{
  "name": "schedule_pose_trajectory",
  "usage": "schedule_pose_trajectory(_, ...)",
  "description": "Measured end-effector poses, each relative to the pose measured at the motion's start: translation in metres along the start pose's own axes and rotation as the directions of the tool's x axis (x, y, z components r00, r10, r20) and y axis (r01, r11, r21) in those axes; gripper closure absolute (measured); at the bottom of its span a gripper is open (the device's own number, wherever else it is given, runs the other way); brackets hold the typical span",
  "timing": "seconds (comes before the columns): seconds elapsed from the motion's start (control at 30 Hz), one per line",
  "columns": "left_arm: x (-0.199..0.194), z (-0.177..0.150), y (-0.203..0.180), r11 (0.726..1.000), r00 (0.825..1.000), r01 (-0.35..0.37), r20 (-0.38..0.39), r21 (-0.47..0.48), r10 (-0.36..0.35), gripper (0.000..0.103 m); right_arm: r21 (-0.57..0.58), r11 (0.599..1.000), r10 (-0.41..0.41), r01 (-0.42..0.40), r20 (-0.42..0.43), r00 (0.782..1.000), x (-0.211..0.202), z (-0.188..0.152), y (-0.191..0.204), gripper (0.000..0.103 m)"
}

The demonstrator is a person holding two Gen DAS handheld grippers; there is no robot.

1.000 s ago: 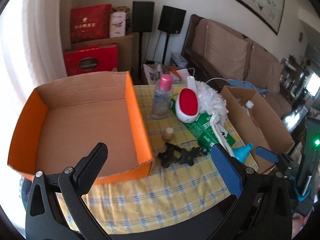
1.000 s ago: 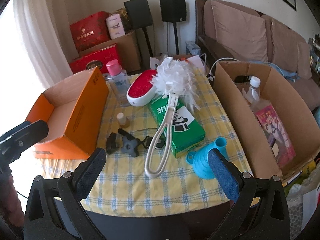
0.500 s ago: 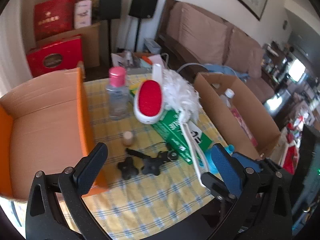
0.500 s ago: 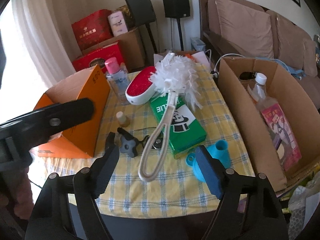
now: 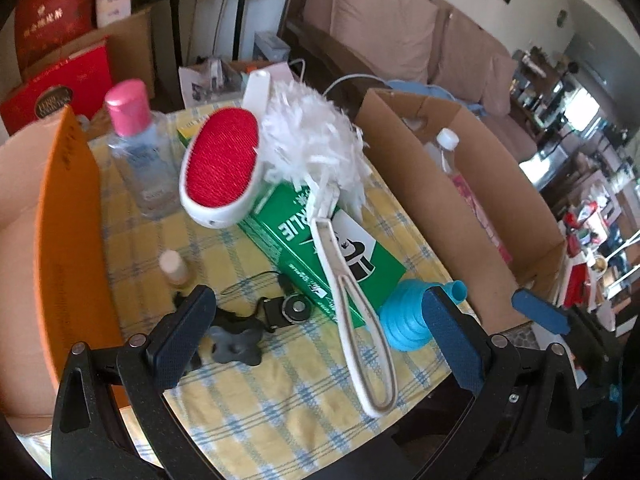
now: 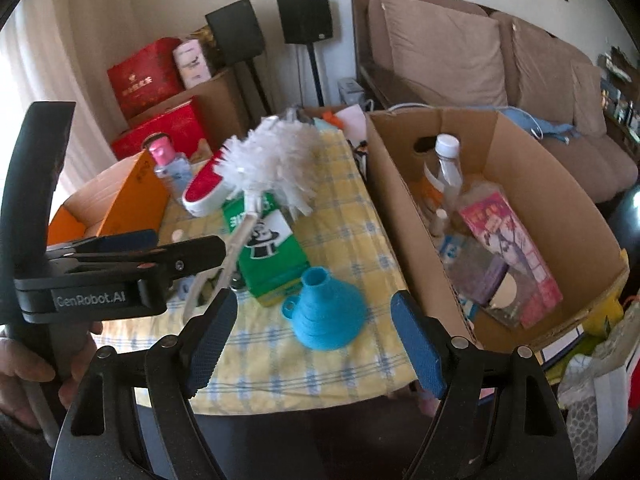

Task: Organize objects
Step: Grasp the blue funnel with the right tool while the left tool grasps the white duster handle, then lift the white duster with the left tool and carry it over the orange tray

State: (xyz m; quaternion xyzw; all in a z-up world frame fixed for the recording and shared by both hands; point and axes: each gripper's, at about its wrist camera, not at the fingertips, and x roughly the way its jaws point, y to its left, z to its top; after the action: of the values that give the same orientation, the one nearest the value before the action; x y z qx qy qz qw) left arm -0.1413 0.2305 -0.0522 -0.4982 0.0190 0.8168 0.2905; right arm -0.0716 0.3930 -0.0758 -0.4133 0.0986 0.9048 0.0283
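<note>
On the yellow checked table (image 5: 280,392) lie a white duster (image 5: 320,168) across a green box (image 5: 316,248), a red lint brush (image 5: 222,168), a pink-capped bottle (image 5: 140,152), a small vial (image 5: 174,268), black straps and a knob (image 5: 256,320) and a blue funnel (image 6: 324,304). My left gripper (image 5: 316,336) is open and empty above the duster's handle loop. My right gripper (image 6: 312,336) is open and empty just above and in front of the funnel. The left gripper (image 6: 132,256) also shows in the right wrist view.
An orange-sided cardboard box (image 5: 52,240) stands at the left. A brown cardboard box (image 6: 520,208) with a bottle and packets stands at the right. Behind are red gift boxes (image 6: 148,76), speakers on stands and a sofa (image 6: 480,56).
Both grippers have moved right and closer to the table. The left one swung from over the orange box to the duster handle. The right one neared the funnel.
</note>
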Motion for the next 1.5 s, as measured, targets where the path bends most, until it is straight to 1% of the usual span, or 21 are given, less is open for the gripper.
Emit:
schedule_pose_trajectory(0.07, 0.006, 0.0, 0.001, 1.0, 1.0, 0.006, -0.013, -0.004, -0.006, 0.003, 0.0, 1.0, -0.003, 0.003, -0.007, 1.0, 0.003, -0.002, -0.002, 0.022)
schedule_pose_trajectory(0.1, 0.008, 0.0, 0.001, 1.0, 1.0, 0.005, -0.019, -0.003, -0.005, 0.008, -0.002, 1.0, -0.004, 0.004, -0.009, 1.0, 0.005, -0.003, -0.002, 0.022)
schedule_pose_trajectory(0.2, 0.017, -0.001, 0.003, 1.0, 0.999, -0.006, -0.051, -0.001, 0.006, 0.018, -0.022, 1.0, -0.018, 0.018, -0.014, 1.0, 0.011, -0.006, 0.0, 0.022)
schedule_pose_trajectory(0.3, 0.024, -0.004, 0.003, 1.0, 0.997, -0.01, -0.072, 0.003, 0.01, 0.023, -0.056, 0.998, -0.034, 0.032, -0.024, 0.999, 0.019, -0.007, 0.003, 0.022)
schedule_pose_trajectory(0.43, 0.03, -0.008, 0.002, 1.0, 0.995, -0.007, -0.095, 0.016, 0.009, 0.026, -0.094, 0.994, -0.065, 0.061, -0.032, 0.997, 0.031, -0.008, 0.007, 0.022)
schedule_pose_trajectory(0.5, 0.034, -0.01, 0.001, 1.0, 0.993, -0.008, -0.114, 0.03, 0.011, 0.034, -0.118, 0.989, -0.094, 0.09, -0.033, 0.995, 0.038, -0.009, 0.009, 0.022)
schedule_pose_trajectory(0.53, 0.035, -0.011, 0.001, 1.0, 0.993, 0.002, -0.121, 0.03, 0.002, 0.035, -0.129, 0.986, -0.111, 0.106, -0.032, 0.993, 0.04, -0.01, 0.011, 0.022)
schedule_pose_trajectory(0.6, 0.035, -0.013, 0.003, 0.999, 0.99, 0.037, -0.134, 0.015, -0.035, 0.044, -0.145, 0.981, -0.133, 0.127, -0.032, 0.991, 0.045, -0.01, 0.013, 0.022)
schedule_pose_trajectory(0.63, 0.034, -0.014, 0.003, 0.999, 0.989, 0.05, -0.137, 0.008, -0.049, 0.047, -0.151, 0.98, -0.138, 0.131, -0.033, 0.99, 0.048, -0.01, 0.014, 0.022)
schedule_pose_trajectory(0.73, 0.032, -0.015, 0.004, 0.996, 0.985, 0.094, -0.142, -0.01, -0.094, 0.061, -0.157, 0.978, -0.143, 0.134, -0.044, 0.989, 0.055, -0.012, 0.016, 0.022)
schedule_pose_trajectory(0.8, 0.03, -0.016, 0.004, 0.991, 0.98, 0.135, -0.146, -0.025, -0.137, 0.078, -0.16, 0.978, -0.142, 0.133, -0.046, 0.989, 0.059, -0.012, 0.017, 0.022)
schedule_pose_trajectory(0.83, 0.028, -0.017, 0.004, 0.988, 0.977, 0.153, -0.146, -0.034, -0.156, 0.079, -0.161, 0.978, -0.142, 0.133, -0.05, 0.989, 0.062, -0.012, 0.017, 0.022)
schedule_pose_trajectory(0.97, 0.027, -0.017, 0.004, 0.987, 0.978, 0.158, -0.129, -0.04, -0.162, 0.081, -0.15, 0.979, -0.144, 0.134, -0.056, 0.988, 0.067, -0.012, 0.016, 0.023)
schedule_pose_trajectory(1.03, 0.024, -0.019, 0.01, 0.982, 0.976, 0.179, -0.112, -0.067, -0.186, 0.086, -0.141, 0.981, -0.14, 0.13, -0.062, 0.988, 0.069, -0.012, 0.013, 0.027)
schedule_pose_trajectory(1.07, 0.022, -0.018, 0.012, 0.981, 0.977, 0.181, -0.101, -0.075, -0.188, 0.091, -0.136, 0.983, -0.135, 0.125, -0.067, 0.989, 0.07, -0.012, 0.013, 0.031)
schedule_pose_trajectory(1.1, 0.022, -0.017, 0.013, 0.981, 0.979, 0.178, -0.091, -0.081, -0.185, 0.091, -0.13, 0.985, -0.128, 0.118, -0.077, 0.989, 0.072, -0.012, 0.011, 0.033)
schedule_pose_trajectory(1.17, 0.021, -0.016, 0.018, 0.977, 0.978, 0.188, -0.073, -0.101, -0.196, 0.092, -0.122, 0.988, -0.104, 0.093, -0.092, 0.99, 0.074, -0.011, 0.01, 0.043)
schedule_pose_trajectory(1.2, 0.02, -0.017, 0.022, 0.974, 0.977, 0.196, -0.064, -0.117, -0.204, 0.093, -0.113, 0.991, -0.087, 0.076, -0.097, 0.991, 0.075, -0.012, 0.01, 0.046)
schedule_pose_trajectory(1.3, 0.02, -0.017, 0.028, 0.969, 0.977, 0.201, -0.039, -0.144, -0.209, 0.094, -0.114, 0.991, -0.085, 0.074, -0.096, 0.992, 0.076, -0.012, 0.009, 0.046)
schedule_pose_trajectory(1.43, 0.021, -0.012, 0.029, 0.964, 0.976, 0.212, -0.011, -0.16, -0.217, 0.094, -0.118, 0.99, -0.087, 0.076, -0.089, 0.992, 0.073, -0.012, 0.01, 0.052)
schedule_pose_trajectory(1.5, 0.02, -0.012, 0.028, 0.963, 0.976, 0.214, 0.002, -0.164, -0.216, 0.095, -0.119, 0.99, -0.087, 0.077, -0.08, 0.993, 0.071, -0.012, 0.012, 0.053)
